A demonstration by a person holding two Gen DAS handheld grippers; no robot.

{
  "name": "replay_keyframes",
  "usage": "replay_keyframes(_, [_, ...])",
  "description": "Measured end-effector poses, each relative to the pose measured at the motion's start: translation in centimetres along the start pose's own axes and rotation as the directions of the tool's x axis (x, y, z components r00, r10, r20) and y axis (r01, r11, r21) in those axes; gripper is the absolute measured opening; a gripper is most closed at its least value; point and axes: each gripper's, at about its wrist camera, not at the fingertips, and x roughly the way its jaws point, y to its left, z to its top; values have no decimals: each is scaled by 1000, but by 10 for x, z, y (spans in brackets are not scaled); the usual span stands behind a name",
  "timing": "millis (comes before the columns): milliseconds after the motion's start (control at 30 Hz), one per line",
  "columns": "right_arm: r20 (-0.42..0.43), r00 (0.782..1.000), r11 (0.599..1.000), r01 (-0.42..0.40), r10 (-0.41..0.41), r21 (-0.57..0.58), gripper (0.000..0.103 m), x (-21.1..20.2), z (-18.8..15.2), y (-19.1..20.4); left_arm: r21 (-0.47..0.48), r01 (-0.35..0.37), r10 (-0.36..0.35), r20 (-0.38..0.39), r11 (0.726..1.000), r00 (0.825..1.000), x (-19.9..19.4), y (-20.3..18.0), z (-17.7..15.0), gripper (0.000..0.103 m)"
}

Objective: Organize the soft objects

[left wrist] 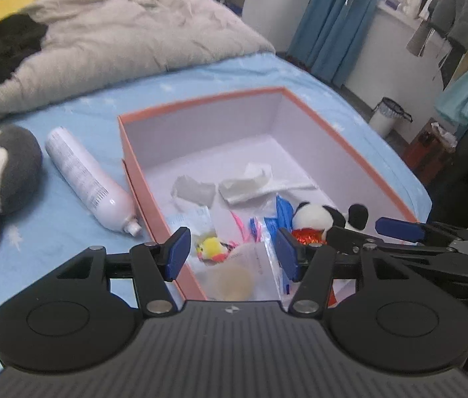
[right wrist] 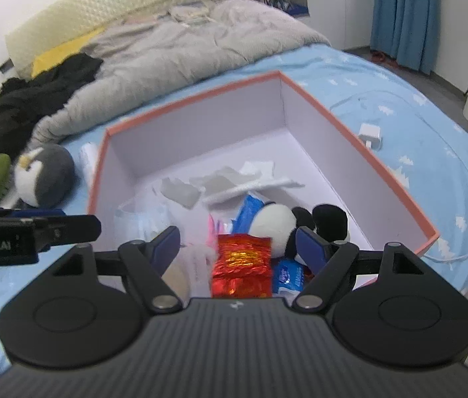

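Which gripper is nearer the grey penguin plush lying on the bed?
Left. The left gripper hangs over the box's penguin-side edge; the right gripper sits farther across, over the panda. Grey penguin plush.

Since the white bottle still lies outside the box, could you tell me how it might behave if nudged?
The white bottle lies on its side on the blue sheet, so it would probably roll. Its smooth, rounded body looks rigid and possibly slippery. The soft bedding may slow it.
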Motion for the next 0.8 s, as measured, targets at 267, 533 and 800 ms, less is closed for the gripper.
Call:
replay_keyframes(267, [110, 993, 999, -30, 32, -17, 79, -60, 3, 17, 25, 55, -57, 95, 998, 994, -67, -9, -5, 62])
replay_keyframes(533, [182, 983, 999, -32, 35, -18, 79, -112, -10, 25, 60, 70, -79, 179, 996, 981, -133, -21, -22, 62])
replay_keyframes(800, [230, 972, 999, -44, 45, -12, 79, -152, -31, 26, 57, 56, -69, 255, 997, 964, -185, -24, -45, 62])
